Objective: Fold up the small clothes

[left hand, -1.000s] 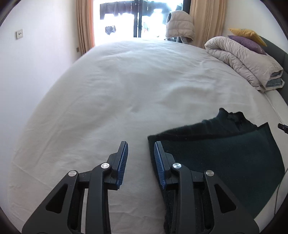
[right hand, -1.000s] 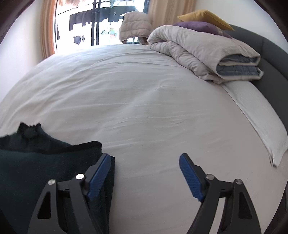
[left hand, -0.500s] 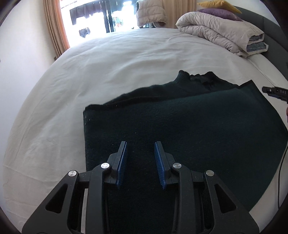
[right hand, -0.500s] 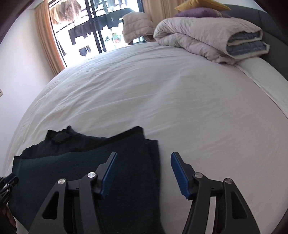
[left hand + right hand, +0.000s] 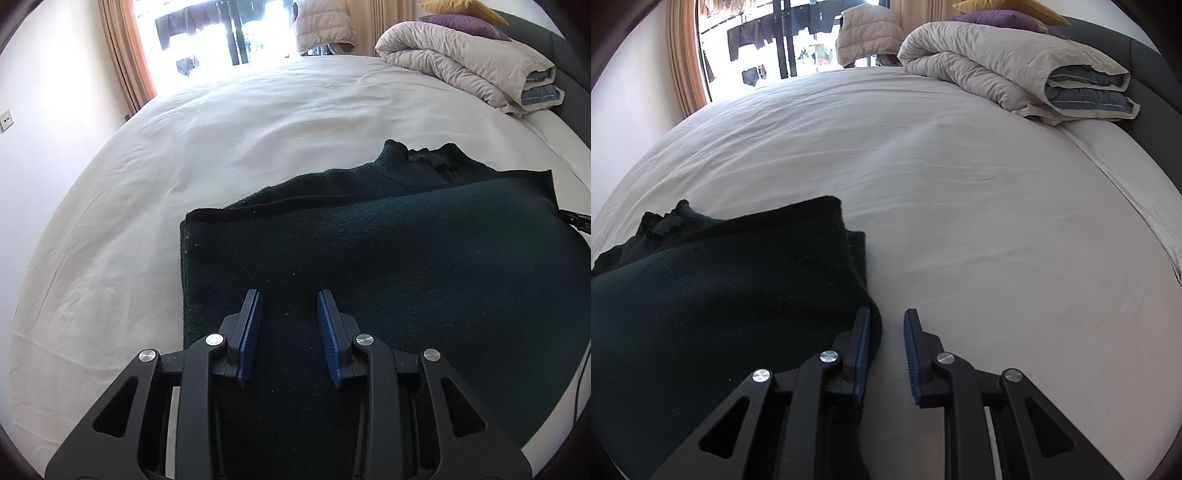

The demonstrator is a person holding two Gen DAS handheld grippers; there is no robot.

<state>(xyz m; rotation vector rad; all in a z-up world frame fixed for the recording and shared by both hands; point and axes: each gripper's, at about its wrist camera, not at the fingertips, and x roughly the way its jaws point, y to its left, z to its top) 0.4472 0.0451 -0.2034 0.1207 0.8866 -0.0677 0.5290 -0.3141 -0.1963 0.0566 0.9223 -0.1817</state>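
Observation:
A dark green knitted sweater point(image 5: 406, 258) lies folded on the white bed sheet point(image 5: 258, 129), its collar toward the far side. My left gripper point(image 5: 288, 295) hovers over the sweater's near left part. Its blue pads stand a narrow gap apart, with fabric below them and nothing pinched. In the right wrist view the sweater point(image 5: 720, 295) fills the lower left. My right gripper point(image 5: 887, 312) is at its right edge with the jaws closing. A sliver of that edge lies beside the left pad, and the pads do not press on it.
A rolled grey duvet point(image 5: 997, 62) with purple and yellow pillows lies at the far right by the dark headboard. A puffy jacket point(image 5: 868, 33) hangs by the bright window. White sheet point(image 5: 960, 203) stretches beyond and to the right of the sweater.
My left gripper has moved from the sweater's left edge to above its body, with the gap unchanged. My right gripper has sunk toward the sweater's right edge and its jaws have narrowed sharply.

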